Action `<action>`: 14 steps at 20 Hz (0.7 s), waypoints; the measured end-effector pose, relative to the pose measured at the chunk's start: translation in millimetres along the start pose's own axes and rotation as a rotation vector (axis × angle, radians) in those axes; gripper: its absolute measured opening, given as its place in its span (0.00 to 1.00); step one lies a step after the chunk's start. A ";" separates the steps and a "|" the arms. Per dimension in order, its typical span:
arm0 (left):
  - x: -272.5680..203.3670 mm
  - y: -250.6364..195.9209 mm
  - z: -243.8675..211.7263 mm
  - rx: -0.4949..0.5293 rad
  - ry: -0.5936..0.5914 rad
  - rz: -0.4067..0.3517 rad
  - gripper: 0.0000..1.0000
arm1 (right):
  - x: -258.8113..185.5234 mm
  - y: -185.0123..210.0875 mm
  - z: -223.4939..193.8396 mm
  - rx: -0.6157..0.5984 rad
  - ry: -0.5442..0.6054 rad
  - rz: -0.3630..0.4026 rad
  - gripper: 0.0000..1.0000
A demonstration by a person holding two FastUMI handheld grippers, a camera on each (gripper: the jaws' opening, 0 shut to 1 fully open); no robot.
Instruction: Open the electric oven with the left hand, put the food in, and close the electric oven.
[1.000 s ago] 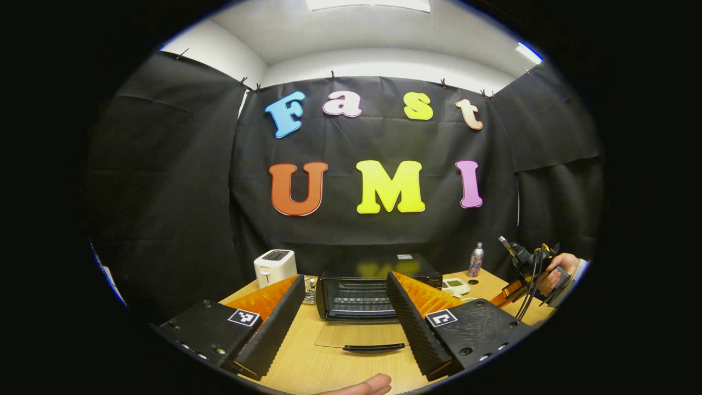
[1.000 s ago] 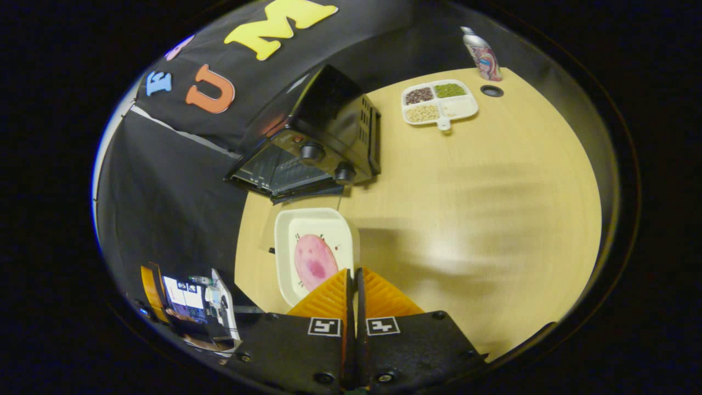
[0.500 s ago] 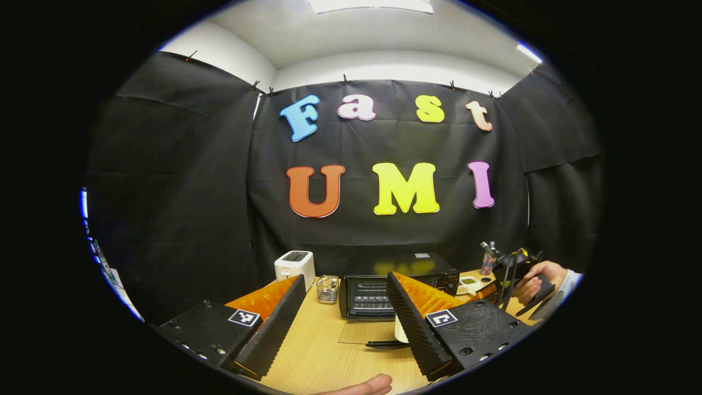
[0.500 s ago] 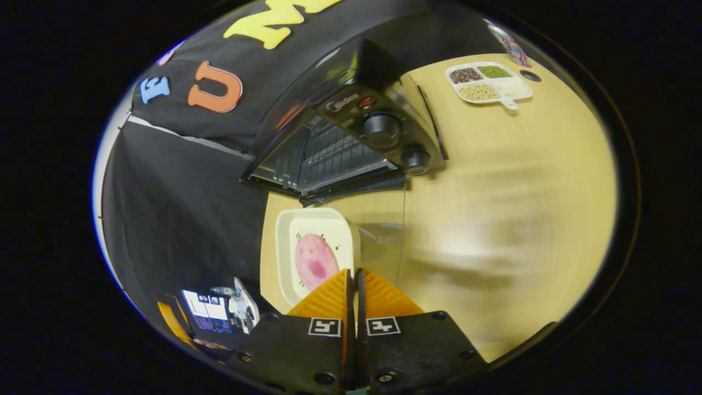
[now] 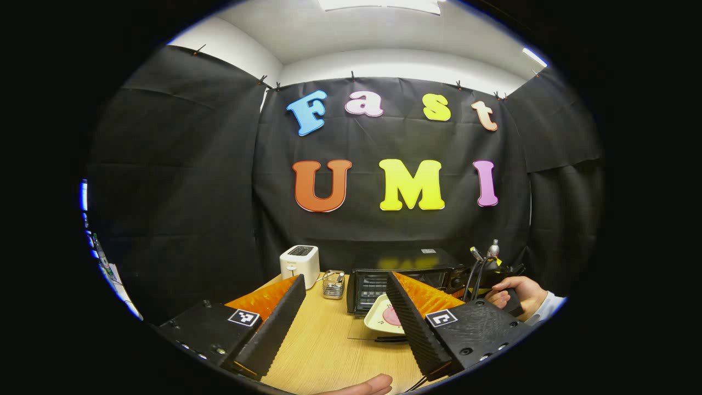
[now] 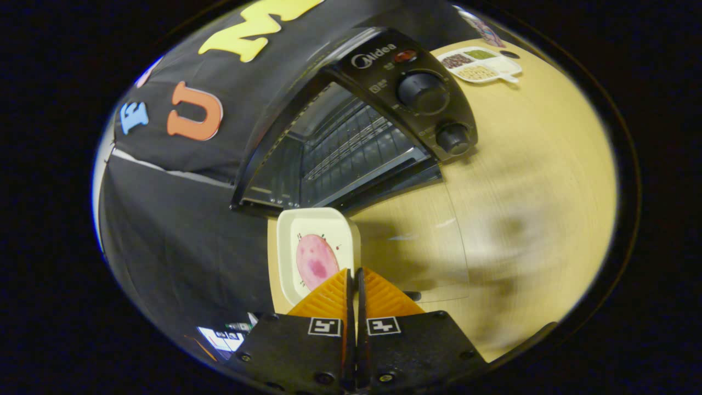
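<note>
The black electric oven (image 6: 351,142) stands with its glass door (image 6: 433,241) folded down flat on the table and its rack bare. My right gripper (image 6: 354,271) is shut on the rim of a cream square plate (image 6: 315,230) that carries a pink slice of food (image 6: 316,262). The plate hangs over the door, just in front of the oven's mouth. From the left gripper view, the plate (image 5: 378,320) sits before the oven (image 5: 378,280), with a hand (image 5: 515,293) holding the right gripper behind it. My left gripper (image 5: 344,278) is open and holds nothing, well back from the oven.
A white toaster (image 5: 299,263) and a small wire basket (image 5: 333,283) stand left of the oven. A divided tray of beans (image 6: 480,60) and a bottle (image 5: 493,248) are at the far right of the wooden table (image 6: 526,181). Two knobs (image 6: 422,92) face the oven's front.
My right gripper has carried the plate closer to the oven's open mouth, over the lowered door. My left gripper has drawn back from the oven and stays open.
</note>
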State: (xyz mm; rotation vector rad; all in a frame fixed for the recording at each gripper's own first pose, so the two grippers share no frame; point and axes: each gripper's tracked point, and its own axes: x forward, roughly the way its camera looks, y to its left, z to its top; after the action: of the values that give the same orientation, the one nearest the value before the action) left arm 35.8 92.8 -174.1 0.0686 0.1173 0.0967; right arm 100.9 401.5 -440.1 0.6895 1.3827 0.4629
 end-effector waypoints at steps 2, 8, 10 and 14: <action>0.4 9.9 -4.8 -0.001 0.009 0.010 0.94 | 9.3 4.6 13.4 0.069 -0.074 0.018 0.02; -0.4 40.8 -21.5 -0.005 0.041 0.049 0.94 | 40.2 16.2 40.6 0.268 -0.257 0.007 0.02; 0.6 51.0 -28.3 -0.004 0.056 0.061 0.94 | 48.2 23.4 53.2 0.321 -0.325 0.031 0.05; 0.3 70.5 -33.5 0.004 0.059 0.097 0.94 | 55.1 20.8 83.6 0.402 -0.467 0.049 0.07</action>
State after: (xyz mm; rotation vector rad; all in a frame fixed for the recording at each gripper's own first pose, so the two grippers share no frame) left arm 25.6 164.9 -202.1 0.0759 0.1730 0.1953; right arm 193.4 439.1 -462.3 1.0842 1.0197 0.0451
